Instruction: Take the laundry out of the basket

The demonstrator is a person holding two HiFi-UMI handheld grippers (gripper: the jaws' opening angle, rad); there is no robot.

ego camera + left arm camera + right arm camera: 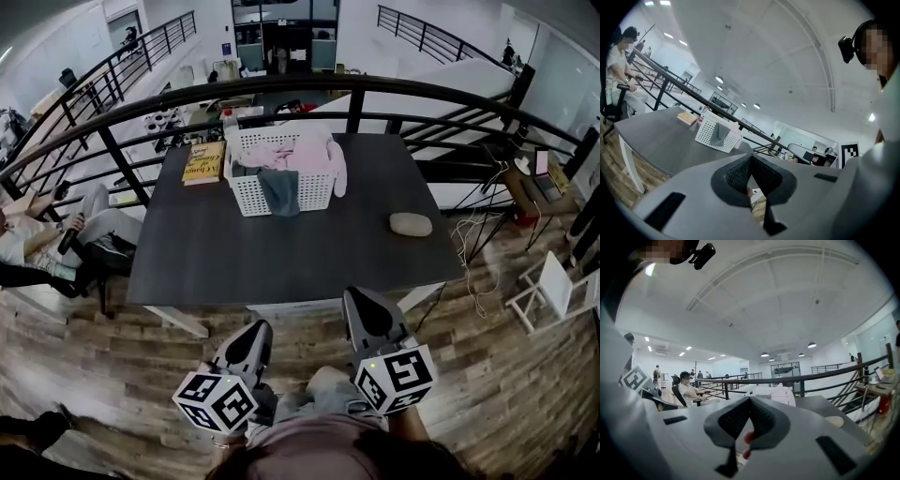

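A white perforated laundry basket [246,192] stands at the far side of the dark table [206,253]. It holds pink and white clothes [305,150], and a grey-blue garment [280,192] hangs over its front wall. The basket shows again in the left gripper view [707,131] and behind the jaws in the right gripper view [764,391]. Both grippers are held close to the person's body, short of the table's near edge. My left gripper [255,339] and my right gripper [361,307] are shut with nothing in them.
A yellow book [203,162] lies left of the basket, and a beige oval object [411,224] rests near the table's right edge. A black railing [394,86] curves behind the table. A seated person [37,239] is at the left, a white chair [553,286] at the right.
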